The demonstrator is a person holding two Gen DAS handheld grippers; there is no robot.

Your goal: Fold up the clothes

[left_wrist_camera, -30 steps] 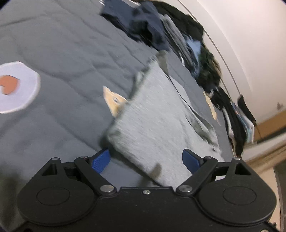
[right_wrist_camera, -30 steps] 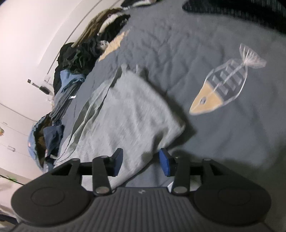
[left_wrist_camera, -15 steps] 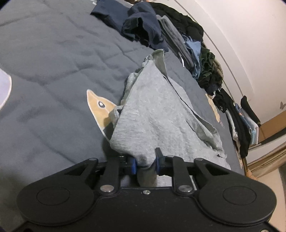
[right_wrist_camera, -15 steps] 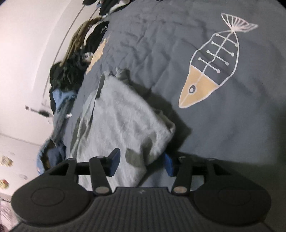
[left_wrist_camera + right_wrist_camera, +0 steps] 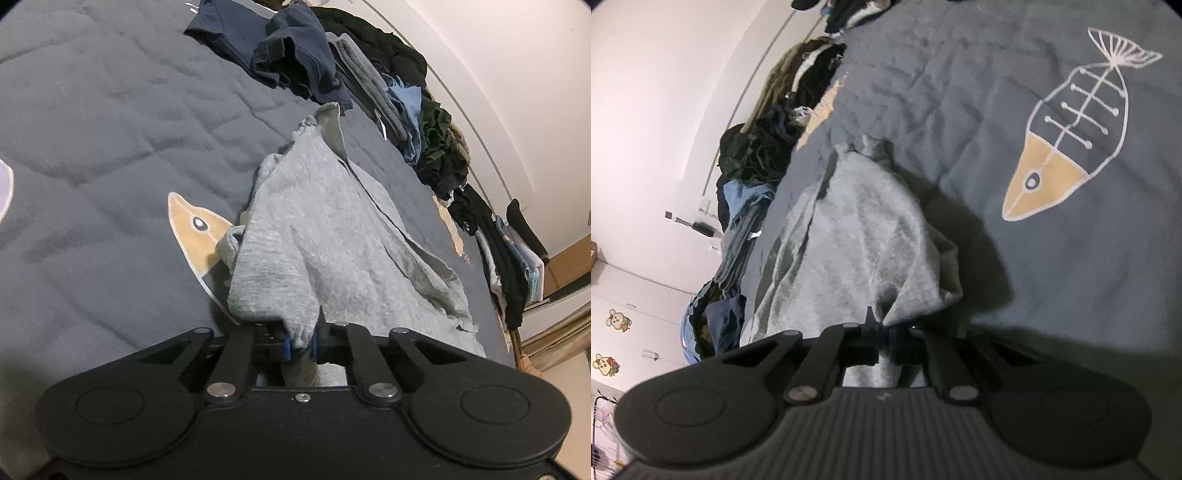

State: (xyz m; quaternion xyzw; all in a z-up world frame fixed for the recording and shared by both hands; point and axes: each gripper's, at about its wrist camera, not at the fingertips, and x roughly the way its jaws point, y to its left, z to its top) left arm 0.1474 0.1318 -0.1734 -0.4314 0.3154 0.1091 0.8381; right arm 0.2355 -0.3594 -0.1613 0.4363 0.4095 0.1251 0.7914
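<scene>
Pinching near corners of the grey garment (image 5: 325, 236) that lay bunched on the fish-print bedspread (image 5: 110, 155), the left gripper (image 5: 300, 341) and right gripper (image 5: 884, 338) were both clamped on thin bites — uneven pulling could have slipped a corner free or skewed the fold.

Off to the left of your left fingers (image 5: 284, 341) the bed (image 5: 110, 110) is wide open quilt, nothing on it but the printed fish head (image 5: 197, 230), so you can sweep that way freely. Straight ahead, the grey garment (image 5: 314, 229) bunches up into a ridge. Past its far tip sits a heap of navy clothes (image 5: 295, 62), and a long row of dark clothes (image 5: 439, 147) lines the wall side on the right.

On the other gripper, right of the right fingers (image 5: 871, 338) it's bare bed with the fish print (image 5: 1067, 136). To their left, the clothes pile (image 5: 750, 155) blocks the wall edge.
</scene>
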